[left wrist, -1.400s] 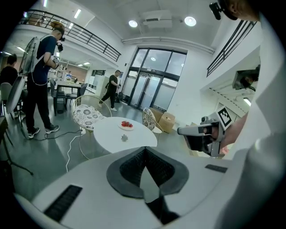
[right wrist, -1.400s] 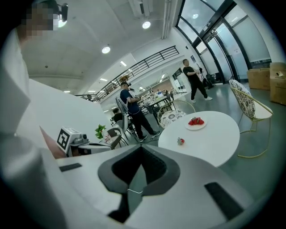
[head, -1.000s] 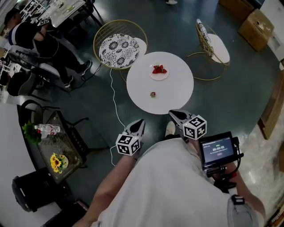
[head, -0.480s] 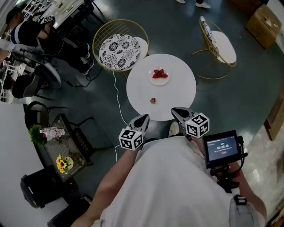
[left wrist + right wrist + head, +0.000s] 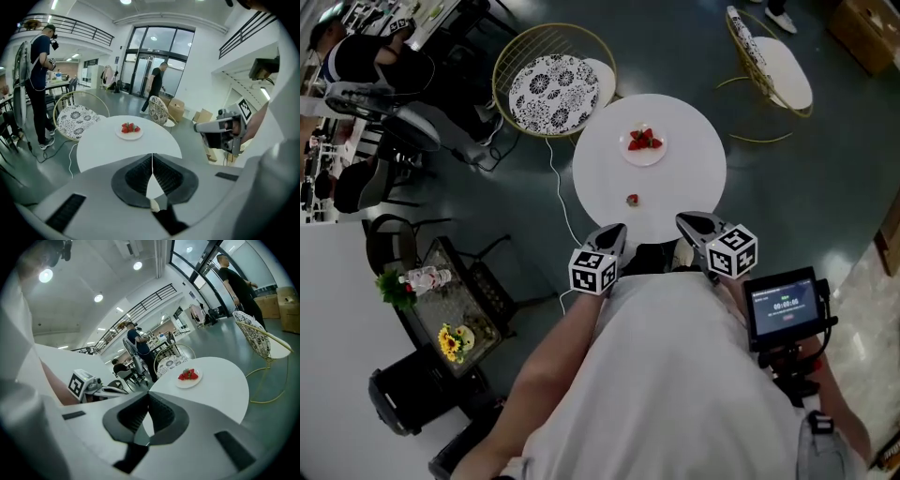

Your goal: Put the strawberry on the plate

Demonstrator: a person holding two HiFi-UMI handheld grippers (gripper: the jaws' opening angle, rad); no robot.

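The left gripper (image 5: 614, 231) hangs at the near edge of the round white table (image 5: 689, 164), jaws pressed together on nothing. A lone strawberry (image 5: 632, 200) lies on the bare tabletop, apart from the plate (image 5: 643, 161) of strawberries beyond. The right gripper (image 5: 685, 221) is likewise closed, empty.

Head view looks steeply down at the bench (image 5: 689, 178); both gripper views skim it from the near edge, sharing the plate (image 5: 129, 137).
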